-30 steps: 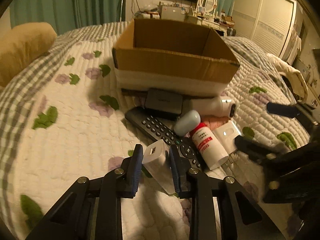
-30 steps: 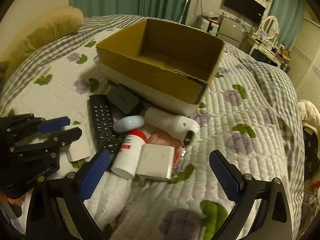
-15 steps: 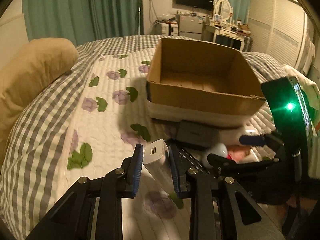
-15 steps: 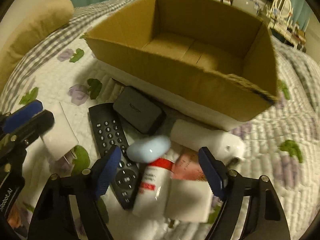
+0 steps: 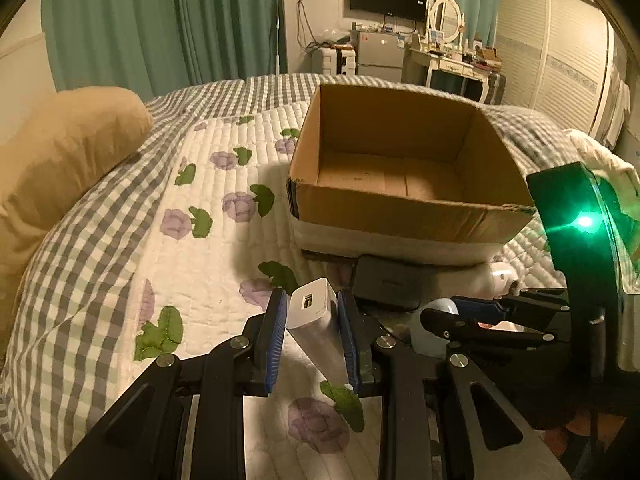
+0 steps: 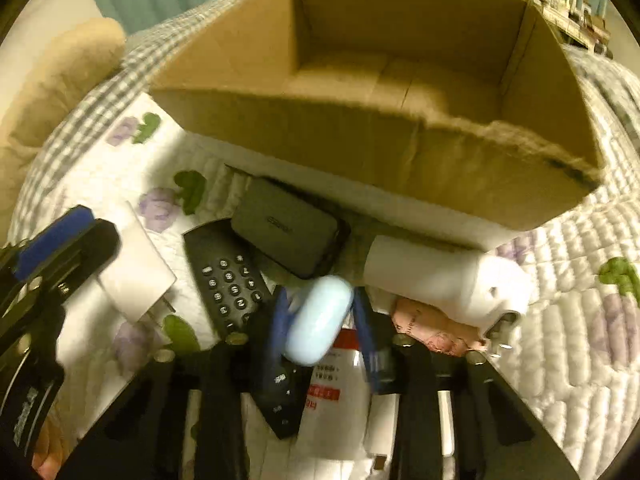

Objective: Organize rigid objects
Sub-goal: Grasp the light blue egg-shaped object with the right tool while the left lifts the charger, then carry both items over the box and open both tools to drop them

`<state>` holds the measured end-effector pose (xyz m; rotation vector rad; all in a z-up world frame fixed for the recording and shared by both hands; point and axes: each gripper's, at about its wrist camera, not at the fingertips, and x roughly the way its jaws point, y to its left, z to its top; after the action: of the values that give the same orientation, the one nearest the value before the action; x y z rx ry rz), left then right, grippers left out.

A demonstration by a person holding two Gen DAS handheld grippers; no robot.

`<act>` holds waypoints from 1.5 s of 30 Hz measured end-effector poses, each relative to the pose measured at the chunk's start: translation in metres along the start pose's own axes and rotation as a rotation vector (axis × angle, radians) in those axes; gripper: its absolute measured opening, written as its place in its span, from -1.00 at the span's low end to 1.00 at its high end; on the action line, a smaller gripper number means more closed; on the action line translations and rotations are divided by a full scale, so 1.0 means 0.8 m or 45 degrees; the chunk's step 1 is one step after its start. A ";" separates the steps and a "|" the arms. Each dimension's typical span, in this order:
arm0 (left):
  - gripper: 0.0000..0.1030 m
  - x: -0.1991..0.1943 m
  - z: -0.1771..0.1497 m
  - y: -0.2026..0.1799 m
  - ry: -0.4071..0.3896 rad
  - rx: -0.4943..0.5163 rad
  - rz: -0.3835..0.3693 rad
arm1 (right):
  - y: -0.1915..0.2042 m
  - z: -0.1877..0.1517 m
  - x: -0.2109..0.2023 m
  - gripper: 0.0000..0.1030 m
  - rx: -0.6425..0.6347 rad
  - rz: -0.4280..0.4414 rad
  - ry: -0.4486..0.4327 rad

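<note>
Left wrist view: we hold the white USB charger (image 5: 310, 312) in our left gripper (image 5: 311, 334) above the bed (image 5: 120, 260); our right gripper (image 6: 322, 334) jaws have just closed onto the pale blue oval case (image 6: 318, 322) before the cardboard box (image 6: 360, 144).

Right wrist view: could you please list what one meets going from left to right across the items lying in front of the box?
White charger → black remote → pale blue case → pink packet → white cylindrical device's head.
</note>
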<state>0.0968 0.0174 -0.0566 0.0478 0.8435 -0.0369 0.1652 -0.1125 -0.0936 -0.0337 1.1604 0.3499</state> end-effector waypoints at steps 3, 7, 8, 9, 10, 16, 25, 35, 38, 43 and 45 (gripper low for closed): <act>-0.49 -0.014 0.004 -0.005 -0.027 0.008 -0.014 | 0.000 0.001 -0.006 -0.52 -0.020 -0.006 -0.016; -0.49 -0.027 0.012 -0.008 -0.051 0.010 -0.028 | -0.002 -0.003 -0.024 -0.52 -0.010 0.037 -0.069; -0.49 -0.030 0.015 -0.008 -0.056 0.006 -0.031 | -0.007 -0.008 -0.037 -0.52 -0.012 0.039 -0.094; -0.49 -0.033 0.018 -0.007 -0.062 0.002 -0.032 | -0.005 -0.005 -0.049 -0.52 -0.020 0.040 -0.124; -0.49 -0.037 0.022 -0.006 -0.074 0.000 -0.034 | -0.005 -0.007 -0.060 -0.52 -0.026 0.042 -0.148; -0.49 -0.071 0.078 -0.011 -0.179 0.019 -0.052 | 0.006 0.035 -0.153 -0.52 -0.099 0.014 -0.351; -0.49 -0.060 0.190 -0.021 -0.269 0.063 -0.010 | -0.006 0.142 -0.217 -0.53 -0.151 -0.183 -0.498; -0.49 0.056 0.210 -0.020 -0.168 0.086 -0.041 | -0.058 0.195 -0.130 -0.53 -0.087 -0.285 -0.348; -0.49 0.088 0.192 -0.027 -0.098 0.076 -0.059 | -0.077 0.188 -0.098 -0.53 -0.046 -0.264 -0.288; -0.49 0.119 0.169 -0.044 -0.041 0.095 -0.067 | -0.092 0.174 -0.064 -0.53 0.003 -0.219 -0.238; -0.49 0.121 0.167 -0.048 -0.040 0.101 -0.066 | -0.095 0.171 -0.060 -0.53 0.011 -0.200 -0.237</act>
<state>0.2592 -0.0296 -0.0413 0.0998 0.8118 -0.1199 0.2924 -0.1682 -0.0066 -0.0829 0.9681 0.2040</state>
